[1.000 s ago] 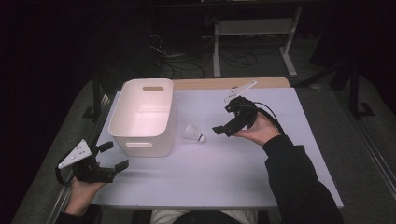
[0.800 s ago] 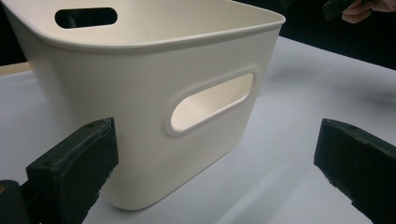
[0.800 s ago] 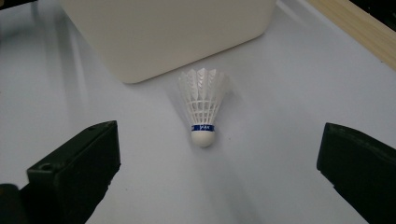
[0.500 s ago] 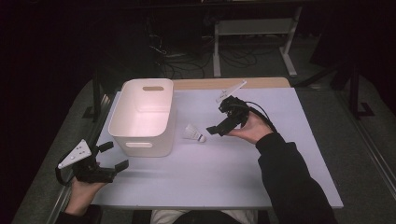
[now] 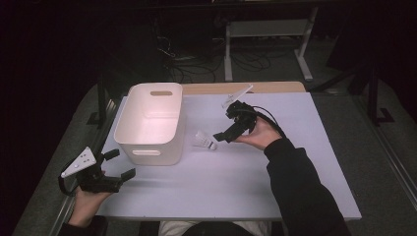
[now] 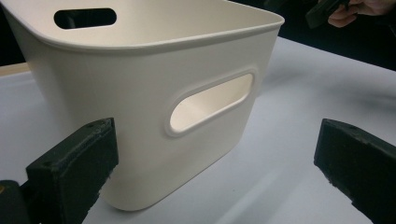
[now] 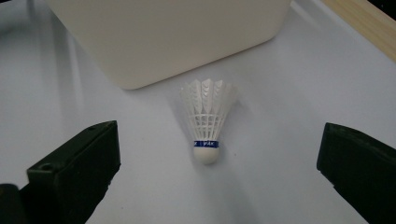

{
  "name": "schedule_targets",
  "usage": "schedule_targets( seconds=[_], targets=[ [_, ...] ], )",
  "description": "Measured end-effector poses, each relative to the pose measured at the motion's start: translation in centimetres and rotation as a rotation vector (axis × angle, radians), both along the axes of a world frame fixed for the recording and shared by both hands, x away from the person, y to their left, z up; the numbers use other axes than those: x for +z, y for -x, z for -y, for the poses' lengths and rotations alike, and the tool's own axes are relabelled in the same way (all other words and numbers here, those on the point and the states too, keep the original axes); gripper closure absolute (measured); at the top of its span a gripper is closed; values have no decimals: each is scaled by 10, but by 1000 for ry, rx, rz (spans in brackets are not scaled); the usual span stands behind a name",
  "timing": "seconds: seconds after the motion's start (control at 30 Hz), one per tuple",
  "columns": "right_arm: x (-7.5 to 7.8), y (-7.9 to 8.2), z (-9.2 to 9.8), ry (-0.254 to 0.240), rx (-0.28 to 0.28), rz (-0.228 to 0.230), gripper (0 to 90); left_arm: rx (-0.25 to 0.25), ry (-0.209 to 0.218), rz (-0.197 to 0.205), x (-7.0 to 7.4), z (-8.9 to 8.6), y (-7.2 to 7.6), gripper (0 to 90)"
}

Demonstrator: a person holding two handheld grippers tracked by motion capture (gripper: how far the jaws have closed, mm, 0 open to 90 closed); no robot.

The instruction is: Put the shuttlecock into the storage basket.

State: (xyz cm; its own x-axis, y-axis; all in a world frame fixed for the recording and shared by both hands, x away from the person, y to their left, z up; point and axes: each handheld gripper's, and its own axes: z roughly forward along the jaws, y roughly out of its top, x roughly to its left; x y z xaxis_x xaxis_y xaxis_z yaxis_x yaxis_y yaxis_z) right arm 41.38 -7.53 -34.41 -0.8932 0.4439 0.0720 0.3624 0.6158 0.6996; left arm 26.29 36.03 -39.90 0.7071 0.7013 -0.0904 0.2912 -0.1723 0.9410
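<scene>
1. While our right gripper hovers mid-frame, jaws wide and empty, the shuttlecock lies just left of it.
2. Beside it: white bin.
3. Our left gripper, lower left, jaws spread, holding nothing.

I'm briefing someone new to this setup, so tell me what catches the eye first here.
A white feathered shuttlecock with a blue band lies on the pale table, framed between the right gripper's open jaws. Just beyond it stands a cream plastic bin with cut-out handles, which the open left gripper faces from the near edge.
</scene>
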Motion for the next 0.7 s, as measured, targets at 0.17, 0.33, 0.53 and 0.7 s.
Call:
schedule_targets(
  seconds=[0.17,0.33,0.53,0.7],
  targets=[
    [-6,-4,-2,16,1,-7,0,-3,-1,0,0,0,0,0],
    [-11,-9,-4,14,0,-17,0,-5,1,0,0,0,0,0],
    [-16,-12,-6,19,-2,-24,0,-6,2,0,0,0,0,0],
    [-21,-16,-7,21,-4,-32,0,-7,3,0,0,1,0,0]
  ],
)
